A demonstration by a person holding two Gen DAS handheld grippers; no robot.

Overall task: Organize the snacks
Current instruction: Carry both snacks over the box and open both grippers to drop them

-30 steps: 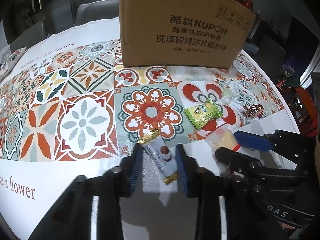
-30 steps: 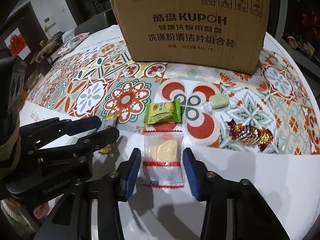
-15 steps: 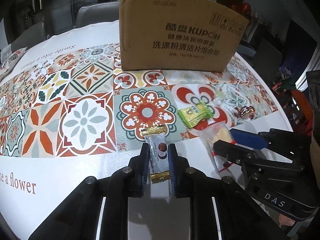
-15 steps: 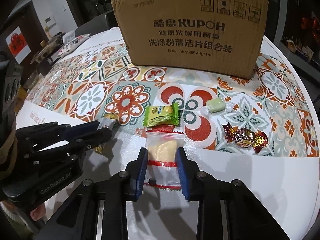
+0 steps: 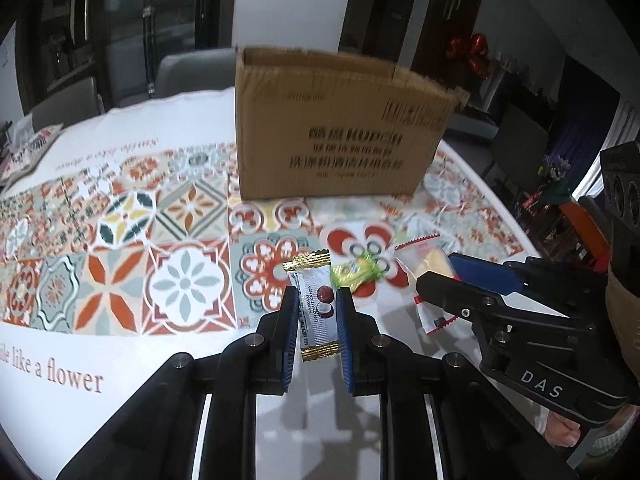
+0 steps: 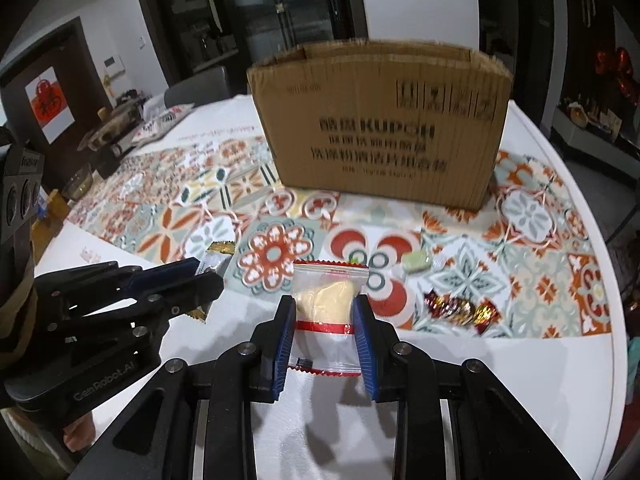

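Observation:
My left gripper [image 5: 317,300] is shut on a white candy bar with gold ends [image 5: 316,312] and holds it above the table. My right gripper [image 6: 323,308] is shut on a clear packet with a yellow snack and red trim [image 6: 326,308], also lifted. The packet shows in the left wrist view [image 5: 424,264], the candy bar in the right wrist view [image 6: 214,258]. An open cardboard box [image 5: 340,128] stands at the back of the table; it also shows in the right wrist view [image 6: 380,128].
On the patterned tablecloth [image 6: 160,232] lie a green-yellow candy [image 5: 356,274], a pale green candy [image 6: 416,261] and a red-gold foil candy [image 6: 460,306]. Chairs [image 5: 192,72] stand behind the table. Clutter sits at the far left [image 6: 112,128].
Both grippers closed on their snacks and lifted them off the table. Both views have risen and pulled back, so the box's open top now shows.

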